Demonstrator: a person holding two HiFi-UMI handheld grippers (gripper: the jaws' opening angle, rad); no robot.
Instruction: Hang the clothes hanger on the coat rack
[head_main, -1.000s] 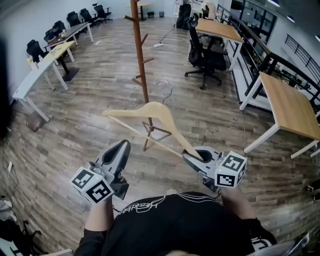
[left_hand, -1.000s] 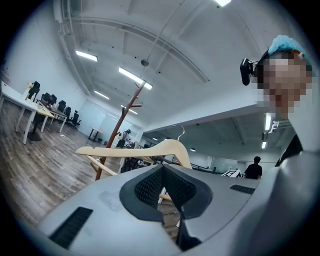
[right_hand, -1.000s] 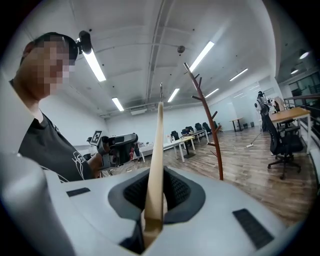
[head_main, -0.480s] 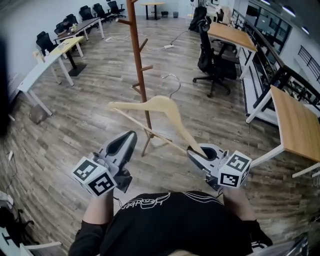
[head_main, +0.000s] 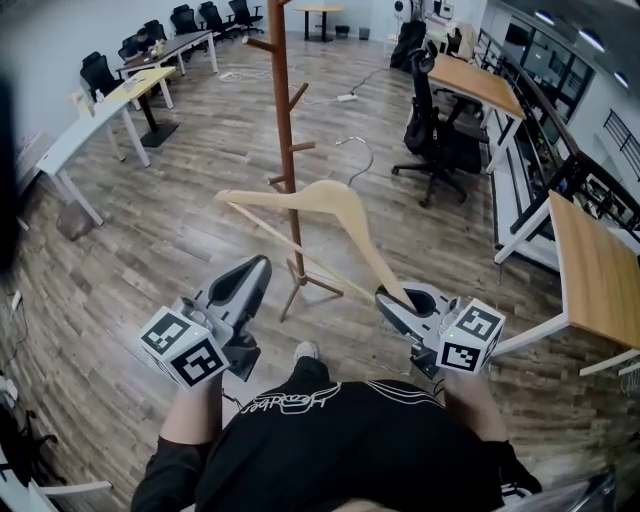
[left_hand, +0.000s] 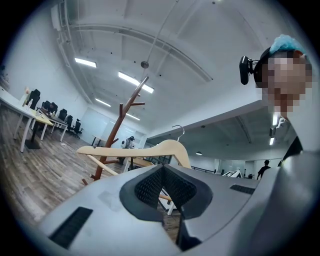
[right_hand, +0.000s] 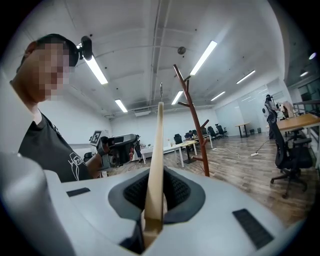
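Observation:
A light wooden clothes hanger (head_main: 335, 205) with a metal hook (head_main: 358, 150) hangs in the air, tilted, just in front of the brown wooden coat rack (head_main: 285, 130). My right gripper (head_main: 398, 298) is shut on the hanger's near arm end; in the right gripper view the hanger (right_hand: 156, 150) runs straight up from between the pads of the right gripper (right_hand: 154, 202), with the coat rack (right_hand: 192, 120) to its right. My left gripper (head_main: 250, 280) is shut and empty, beside the hanger and apart from it. In the left gripper view, the hanger (left_hand: 150, 148) and coat rack (left_hand: 117, 132) show beyond the left gripper (left_hand: 161, 176).
Wood floor all round. Desks (head_main: 95, 125) with chairs line the left wall. A black office chair (head_main: 440, 135) and a wooden desk (head_main: 595, 235) stand at the right. A cable (head_main: 345, 95) lies on the floor behind the rack. The rack's feet (head_main: 300, 285) spread near my grippers.
Both grippers and the hanger have moved forward toward the coat rack, which now stands closer and partly behind the hanger. The grip on the hanger is unchanged.

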